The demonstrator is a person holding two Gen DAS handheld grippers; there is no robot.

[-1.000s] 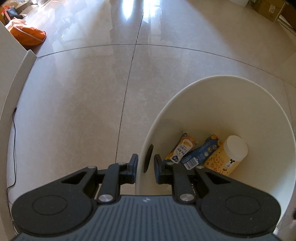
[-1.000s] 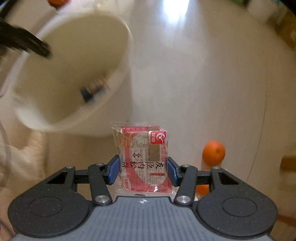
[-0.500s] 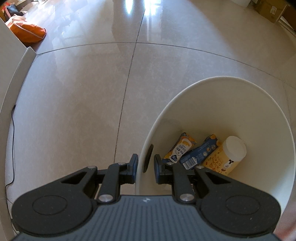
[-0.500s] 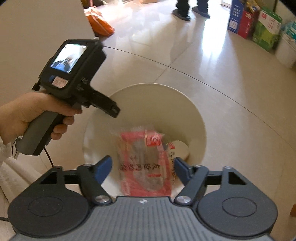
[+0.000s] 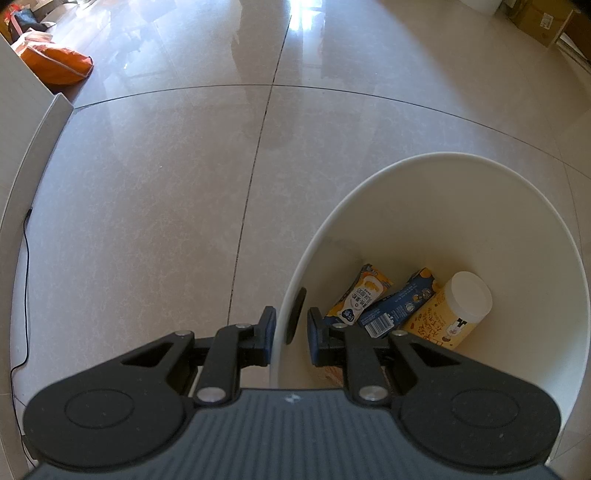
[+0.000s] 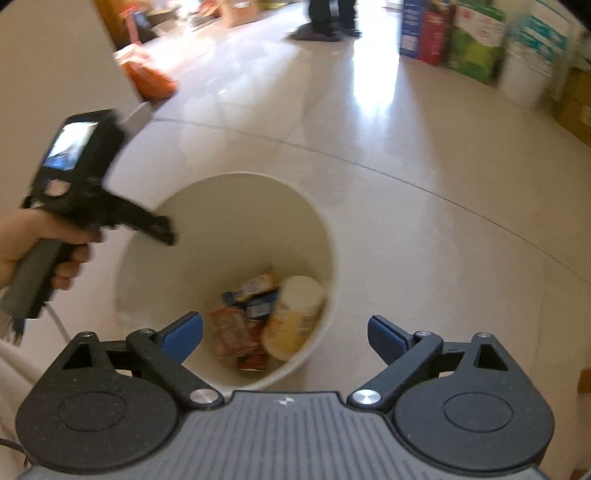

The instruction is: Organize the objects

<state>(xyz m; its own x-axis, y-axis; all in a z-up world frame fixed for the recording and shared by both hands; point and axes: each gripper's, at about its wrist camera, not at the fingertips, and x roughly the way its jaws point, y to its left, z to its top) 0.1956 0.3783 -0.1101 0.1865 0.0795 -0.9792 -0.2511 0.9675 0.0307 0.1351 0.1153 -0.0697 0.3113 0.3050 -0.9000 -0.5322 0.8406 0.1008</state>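
Note:
A white bucket (image 5: 535, 221) stands on the tiled floor and also shows in the right wrist view (image 6: 314, 218). My left gripper (image 5: 291, 330) is shut on the bucket's rim, one finger outside and one inside. In the bucket lie a yellow jar with a white lid (image 5: 454, 310), a blue carton (image 5: 399, 306) and a small milk pack (image 5: 360, 295). My right gripper (image 6: 284, 336) is open and empty above the bucket. The red snack packet (image 6: 236, 339) lies in the bucket beside the jar (image 6: 291, 317).
An orange bag (image 5: 55, 62) lies at the far left by a white wall panel (image 5: 22, 155). A black cable (image 5: 22, 295) runs along the floor. Boxes and bags (image 6: 472, 44) stand at the far right, and a person's feet (image 6: 328, 22) at the back.
My right gripper moved over the bucket, opened and let the red snack packet go; the packet now lies in the bucket. My left gripper kept its hold on the rim.

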